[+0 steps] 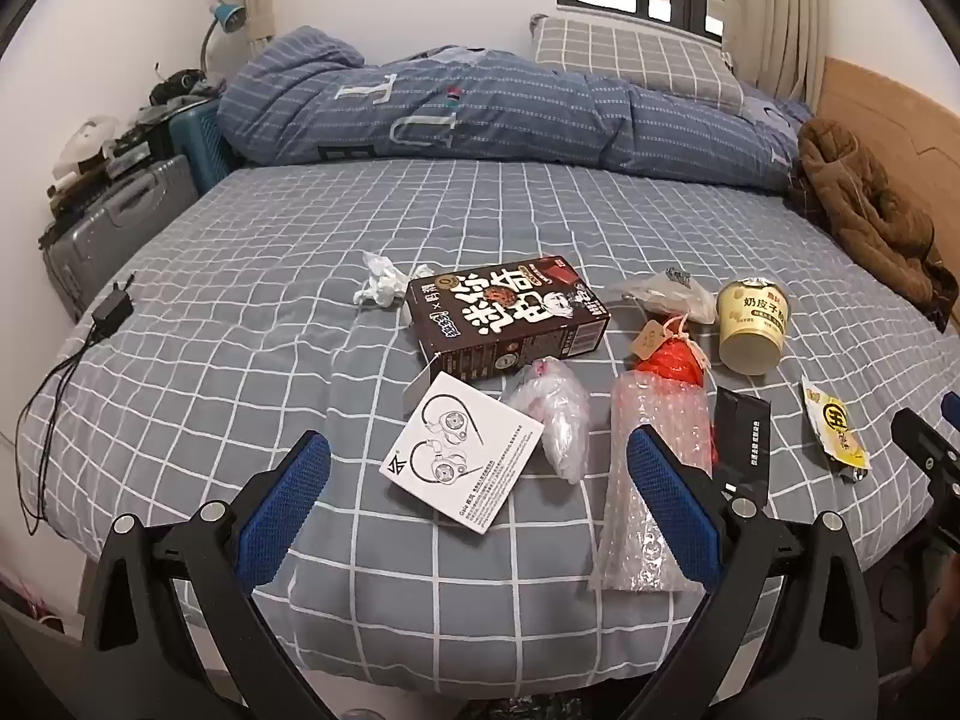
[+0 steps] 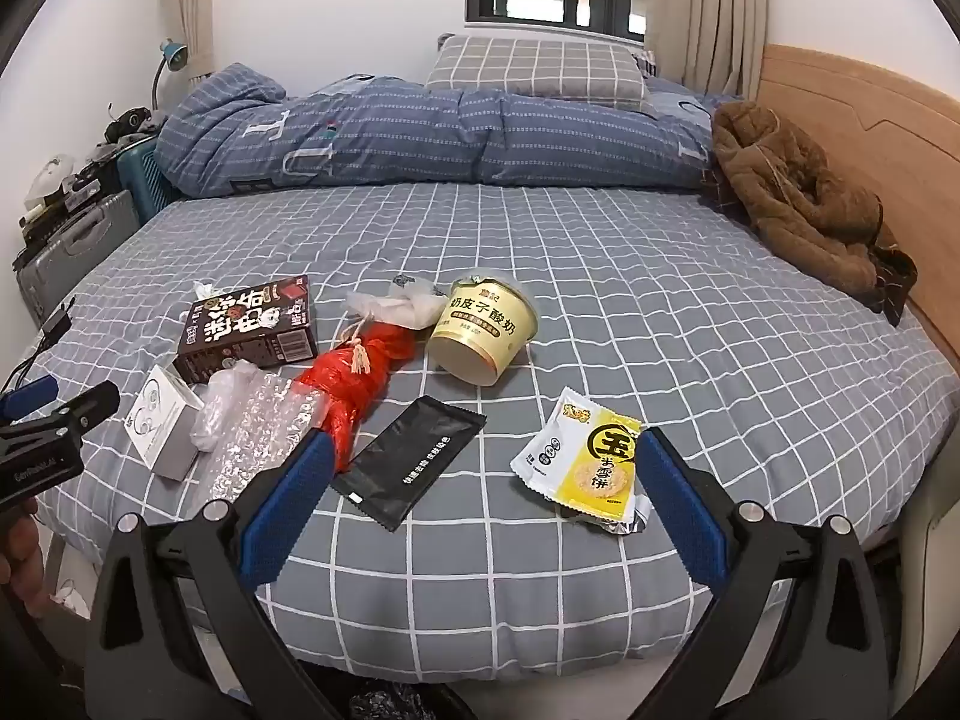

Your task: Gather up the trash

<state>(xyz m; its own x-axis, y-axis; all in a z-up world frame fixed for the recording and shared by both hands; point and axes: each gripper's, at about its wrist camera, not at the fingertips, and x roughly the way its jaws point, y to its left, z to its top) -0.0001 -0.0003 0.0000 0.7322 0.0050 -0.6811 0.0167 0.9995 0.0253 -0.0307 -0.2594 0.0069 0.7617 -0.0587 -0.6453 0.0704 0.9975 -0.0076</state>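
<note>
- Our left gripper (image 1: 480, 492) has its blue pads (image 1: 282, 510) spread as wide as they go, with nothing between them; it hangs above the near edge of the bed (image 1: 540, 216), tilted down toward the litter.
- Our right gripper (image 2: 480, 492) is the same: pads (image 2: 681, 510) fully parted, nothing held, tilted down over the bed's near edge.
- Just beyond the left fingers, at about 12 o'clock in the left wrist view, lies the white earphone box (image 1: 462, 450); the bubble wrap (image 1: 648, 480) lies partly behind the right-hand pad, with a red bag (image 1: 672, 363) at its far end.
- Between the right fingers, the black sachet (image 2: 408, 462) lies at 11 o'clock and the yellow snack wrapper (image 2: 585, 465) at 1 o'clock, both flat on the sheet.
- Farther out sit the brown carton (image 1: 510, 312), a tipped yogurt cup (image 2: 486, 330), a clear plastic bag (image 1: 552, 414), a second crumpled clear bag (image 2: 396, 306) and crumpled tissue (image 1: 378, 285) at 11 o'clock in the left wrist view.
- We judge the collecting hardly begun: every piece we can see is on the bed, none gripped. No bin shows clearly; the dark shape under the bed's edge at 6 o'clock may be a bag, but we cannot tell.
- Everything is left to pick up; the wrapper and sachet seem nearest for the right hand.
</note>
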